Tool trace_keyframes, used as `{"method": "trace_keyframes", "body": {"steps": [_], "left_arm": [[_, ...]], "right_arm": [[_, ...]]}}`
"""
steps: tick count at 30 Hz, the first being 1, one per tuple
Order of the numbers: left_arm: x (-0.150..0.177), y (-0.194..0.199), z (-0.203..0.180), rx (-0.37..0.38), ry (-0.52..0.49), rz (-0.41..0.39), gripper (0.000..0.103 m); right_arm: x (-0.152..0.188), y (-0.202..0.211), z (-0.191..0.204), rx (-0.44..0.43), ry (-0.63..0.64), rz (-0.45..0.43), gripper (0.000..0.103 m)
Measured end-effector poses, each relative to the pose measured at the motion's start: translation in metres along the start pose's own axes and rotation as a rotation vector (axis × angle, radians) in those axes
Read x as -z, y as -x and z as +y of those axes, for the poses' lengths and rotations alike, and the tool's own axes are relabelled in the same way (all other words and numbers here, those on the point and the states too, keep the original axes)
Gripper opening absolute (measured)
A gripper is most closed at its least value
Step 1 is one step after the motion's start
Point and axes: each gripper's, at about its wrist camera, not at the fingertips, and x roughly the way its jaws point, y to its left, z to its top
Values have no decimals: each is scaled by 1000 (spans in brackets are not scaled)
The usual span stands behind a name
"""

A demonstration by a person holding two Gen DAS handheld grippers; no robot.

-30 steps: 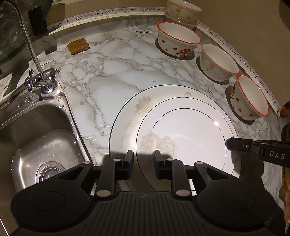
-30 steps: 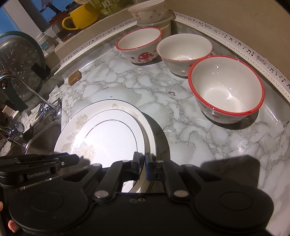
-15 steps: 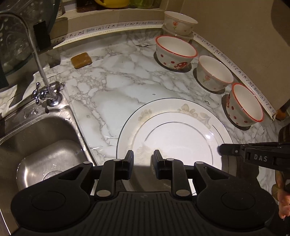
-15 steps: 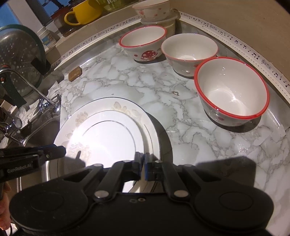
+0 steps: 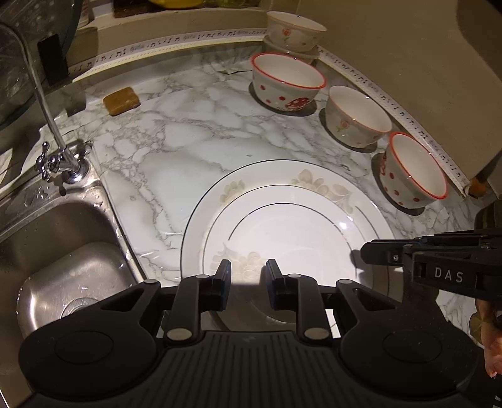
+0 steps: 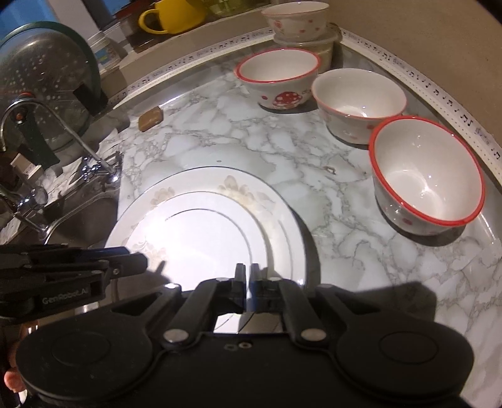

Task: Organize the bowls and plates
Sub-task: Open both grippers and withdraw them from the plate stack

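Marble-patterned white and grey desk (image 5: 194, 150), edged at the back by a pale strip printed with music notes (image 5: 175, 40). Steel sink (image 5: 59, 266) with chrome tap (image 5: 59, 163) at left. Brown rectangular sponge (image 5: 121, 100) lies near the back edge.

Small white plate with a thin dark ring (image 5: 295, 232) lies stacked inside a large white plate with faded floral print (image 5: 207, 213), both flat on the desk just beside the sink.

Along the right edge, a row of bowls, apart from each other: red-rimmed white bowl with mushroom print (image 5: 287, 83), plain white bowl with a small flower (image 5: 356, 117), red-rimmed white bowl with red dots (image 5: 414, 171). Behind them, a white spotted bowl (image 5: 295, 31) sits on a lidded container (image 6: 317, 47).

Left gripper (image 5: 248, 279) over the near rim of the plates, jaws a little apart, nothing between them. Right gripper (image 6: 248, 279) over the plates' right near rim, jaws almost together; a sliver of gap shows, whether the rim sits in it cannot be told. Yellow mug (image 6: 172, 15) and metal colander (image 6: 40, 84) on the far left.
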Motion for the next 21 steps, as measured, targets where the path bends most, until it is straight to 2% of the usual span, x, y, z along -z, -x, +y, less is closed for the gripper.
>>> {"method": "trace_keyframes", "body": {"steps": [3,12,16,21], "left_arm": [[0,4,-4,0,-16,-7,23],[-1,24,-20,-17,-76,-46,23],[1,32,-25,-12,-90,-51,23],[4,44,-32,-13,-110,-75,24]], "right_arm": [[2,6,3,15,19,-20,16],[9,27,5,12,32,-61,21],[12,36,8,11,45,-78,30],[17,49,13,15,64,-107,33]]}}
